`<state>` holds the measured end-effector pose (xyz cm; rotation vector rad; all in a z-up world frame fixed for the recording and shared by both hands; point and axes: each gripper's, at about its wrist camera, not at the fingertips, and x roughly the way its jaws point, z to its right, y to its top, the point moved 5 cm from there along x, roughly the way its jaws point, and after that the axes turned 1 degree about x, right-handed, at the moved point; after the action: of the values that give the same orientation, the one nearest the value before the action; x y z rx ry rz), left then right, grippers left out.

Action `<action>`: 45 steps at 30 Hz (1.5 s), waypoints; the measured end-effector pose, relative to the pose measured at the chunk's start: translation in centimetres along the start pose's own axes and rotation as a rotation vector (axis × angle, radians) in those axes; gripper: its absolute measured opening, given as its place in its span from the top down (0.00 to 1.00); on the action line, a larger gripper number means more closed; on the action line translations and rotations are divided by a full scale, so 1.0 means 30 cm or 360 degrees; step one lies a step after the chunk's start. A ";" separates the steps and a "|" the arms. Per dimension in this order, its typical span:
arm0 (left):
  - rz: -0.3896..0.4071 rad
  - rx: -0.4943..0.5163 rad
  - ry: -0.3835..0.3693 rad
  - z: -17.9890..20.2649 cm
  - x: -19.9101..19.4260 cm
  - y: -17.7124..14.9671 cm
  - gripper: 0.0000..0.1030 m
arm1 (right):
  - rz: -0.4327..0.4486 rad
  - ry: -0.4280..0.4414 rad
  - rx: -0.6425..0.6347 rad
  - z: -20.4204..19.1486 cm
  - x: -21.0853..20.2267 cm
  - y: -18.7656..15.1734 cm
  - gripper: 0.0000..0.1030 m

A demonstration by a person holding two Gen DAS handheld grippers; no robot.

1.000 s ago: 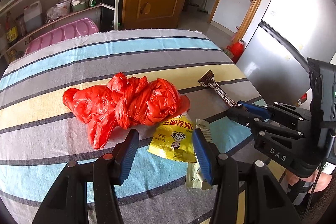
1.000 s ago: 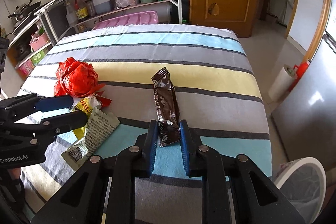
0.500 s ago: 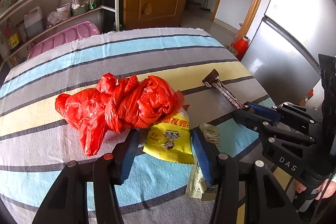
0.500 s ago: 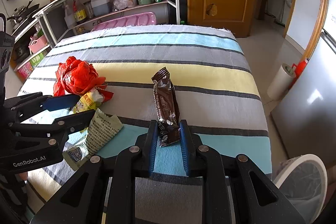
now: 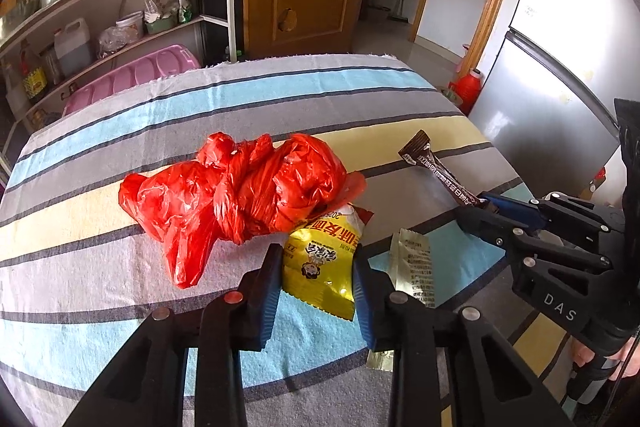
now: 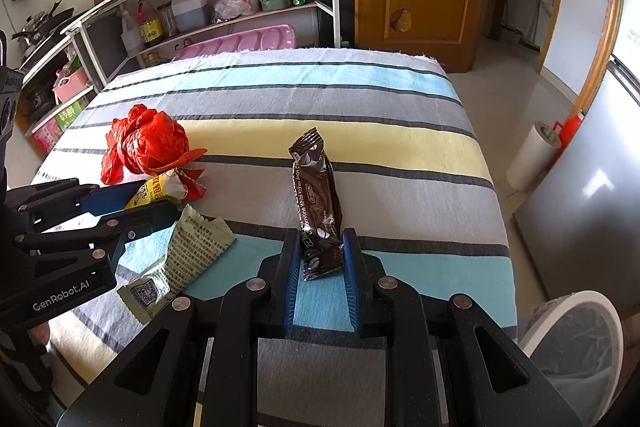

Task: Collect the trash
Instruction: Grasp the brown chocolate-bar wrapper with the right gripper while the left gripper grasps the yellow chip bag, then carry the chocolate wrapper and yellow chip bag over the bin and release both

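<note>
Looking along the left gripper (image 5: 316, 279), we see its blue pads pressed against both sides of a yellow snack packet (image 5: 322, 263), the jaws having just closed in on it; the packet's far end is tucked under a crumpled red plastic bag (image 5: 236, 195) lying on the striped tablecloth (image 5: 240, 95). Just right of the packet lies a pale green wrapper (image 5: 412, 267), partly hidden by the right-hand finger. This view also catches the right gripper (image 5: 476, 207) from the side, with a brown bar wrapper (image 5: 436, 171) slanting up out of it. From the right wrist we get what that side view hides: the right gripper (image 6: 320, 259) has its jaws drawn narrow and clamped on the lower end of the brown bar wrapper (image 6: 318, 203), which rises away from the cloth. Only here do we see the white bin (image 6: 576, 339) off the table's near right corner, lined with a clear bag, and the whole length of the pale green wrapper (image 6: 184, 259) with its printed code. The left gripper (image 6: 132, 203) enters from the left, the yellow snack packet (image 6: 160, 189) showing between its fingers.
</note>
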<state>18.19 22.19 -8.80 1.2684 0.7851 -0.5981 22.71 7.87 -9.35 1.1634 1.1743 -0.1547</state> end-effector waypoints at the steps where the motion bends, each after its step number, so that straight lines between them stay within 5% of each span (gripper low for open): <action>1: 0.0003 -0.0007 -0.0001 -0.001 -0.006 -0.003 0.68 | 0.0001 -0.0002 0.0001 0.000 -0.004 -0.002 0.79; 21: 0.0121 0.0024 -0.0103 0.126 -0.195 -0.031 0.68 | 0.0152 -0.0014 0.0122 0.053 -0.229 -0.081 0.79; 45: 0.0098 0.0444 -0.0397 0.759 -0.170 -0.049 0.68 | 0.0221 -0.0351 0.0469 0.481 -0.538 -0.348 0.79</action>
<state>18.13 -0.50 -3.21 1.4323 0.4645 -0.8189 18.04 -15.22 -4.51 1.4425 0.8917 -0.3504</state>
